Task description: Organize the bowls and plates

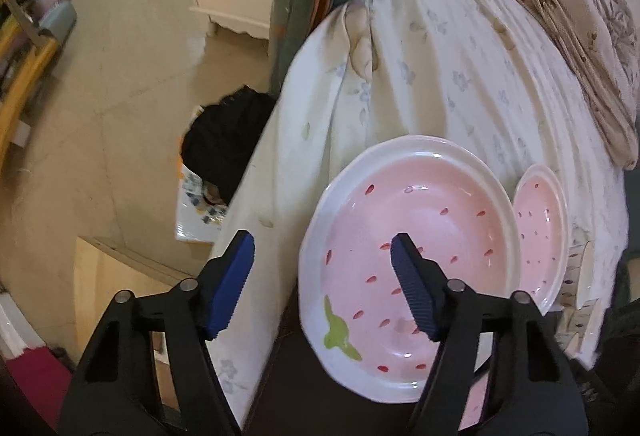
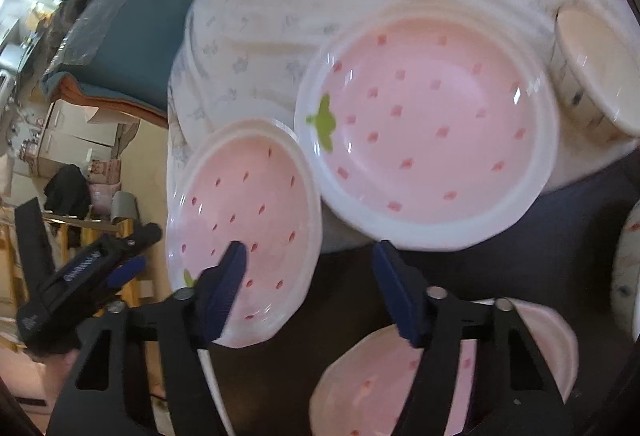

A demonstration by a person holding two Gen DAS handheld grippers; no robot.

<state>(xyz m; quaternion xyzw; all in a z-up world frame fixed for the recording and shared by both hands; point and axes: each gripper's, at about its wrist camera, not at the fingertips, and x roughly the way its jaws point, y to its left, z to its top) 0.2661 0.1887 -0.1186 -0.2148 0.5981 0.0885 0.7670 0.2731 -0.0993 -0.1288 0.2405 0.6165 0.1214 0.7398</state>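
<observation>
A: Grippers first, since they sit nearest. The left gripper [image 1: 322, 256] has its jaws spread wide with nothing between them; one blue pad [image 1: 412, 288] hangs over the pink well of a strawberry plate [image 1: 432, 220], the other is out past the plate's rim over the bed's edge. Whether the pad touches the glaze, I cannot tell.

B: And the right gripper [image 2: 308, 268]?

A: Also released and empty. Its left finger overlaps the nearer strawberry plate [image 2: 256, 195], its right finger sits over the dark surface [image 2: 352, 296] below the bedding. Under it, close in, lies another pink dish [image 2: 360, 388], partly hidden by the gripper frame.

B: What lies further out?

A: In the right wrist view, a second strawberry plate [image 2: 432, 123] rests on the white floral bedsheet [image 2: 248, 35], just beside the nearer one, their rims meeting or overlapping. Beyond it, at the far right, a cream bowl [image 2: 592, 75] leans tilted on the sheet. The left wrist view shows a further strawberry plate [image 1: 540, 232] tucked behind the close one, then the sheet, then a brown floral blanket [image 1: 580, 15].

B: So which step is this?

A: I judge it an approach: neither hand holds anything, and plates lie scattered, unstacked. The next move likely calls for closing a jaw pair across one plate's rim, thin and glossy, so a firm bite near the edge, then lifting it level onto a matching plate.
</observation>
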